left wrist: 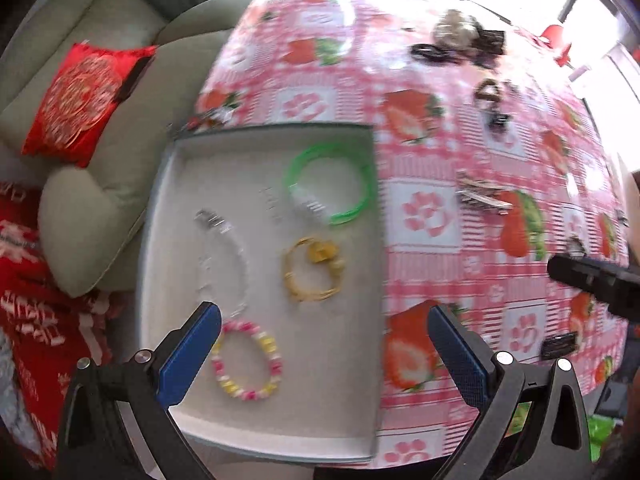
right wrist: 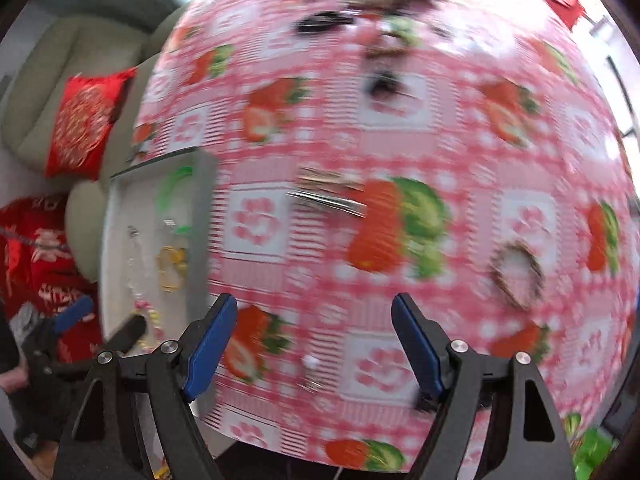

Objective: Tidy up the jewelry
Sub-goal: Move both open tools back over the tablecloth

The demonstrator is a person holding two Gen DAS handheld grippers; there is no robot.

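Four bracelets already lie in the white tray (left wrist: 168,216); hair clips (left wrist: 482,196) at two o'clock wait on the table (left wrist: 432,92). Both tongs, left tongs (left wrist: 324,328) and right tongs (right wrist: 314,318), gape empty.

Black angular left gripper (left wrist: 324,320) and right gripper (right wrist: 314,310), blue-padded jaws, silver pivot screws.

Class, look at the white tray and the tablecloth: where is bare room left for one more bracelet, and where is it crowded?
Tray: the far left corner is bare. Tablecloth: open between tray and metal hair clips. Crowded: the tray's right side, with green, gold and pink-yellow bracelets.
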